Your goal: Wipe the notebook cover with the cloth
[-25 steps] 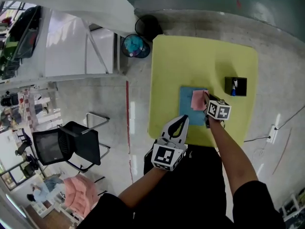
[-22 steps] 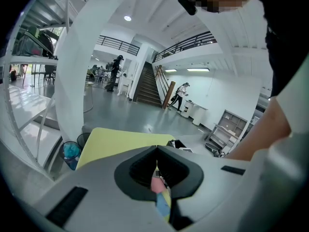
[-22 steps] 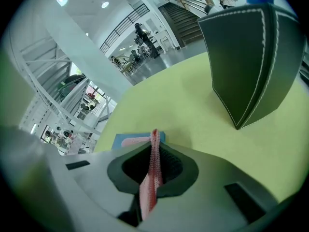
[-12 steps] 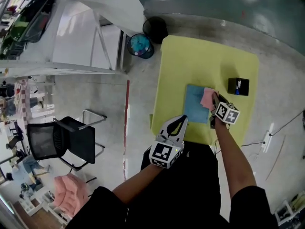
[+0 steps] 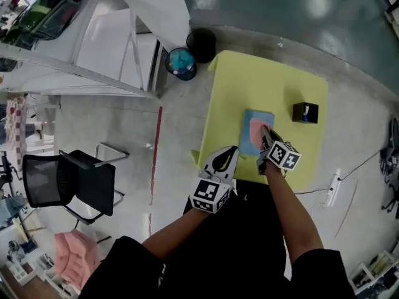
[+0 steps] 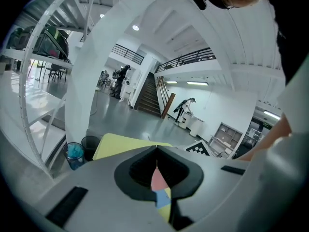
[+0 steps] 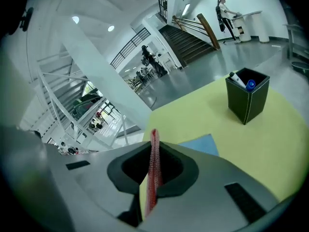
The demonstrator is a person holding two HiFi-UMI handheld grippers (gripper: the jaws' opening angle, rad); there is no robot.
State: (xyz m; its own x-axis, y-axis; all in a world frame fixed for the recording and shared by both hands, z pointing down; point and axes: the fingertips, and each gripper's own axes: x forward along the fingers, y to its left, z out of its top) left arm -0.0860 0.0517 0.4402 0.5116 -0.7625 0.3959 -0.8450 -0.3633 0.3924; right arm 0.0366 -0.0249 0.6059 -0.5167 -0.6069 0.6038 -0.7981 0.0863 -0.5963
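Notebook (image 5: 247, 144), blue-covered, lies flat on the yellow desk (image 5: 262, 80), in the half nearer the person. Its long axis runs from the near edge toward the far edge, one short end pointing back at the person; it sits roughly square with the desk. The pink cloth (image 5: 256, 129) rests on the cover and hides much of its right part, with blue showing along the left side and at the near end.

The right tool (image 5: 265, 133) is clenched on the cloth: in the right gripper view the fabric stands as a thin pink-red strip pinched edge-on between the two jaws, with a corner of the notebook and the desk beyond. The left tool (image 5: 230, 152) hangs off the near left corner of the desk, apart from the notebook, its jaws pressed together with nothing between them.

A black pen holder (image 5: 305, 113) stands upright farther out on the right, well apart from the notebook.
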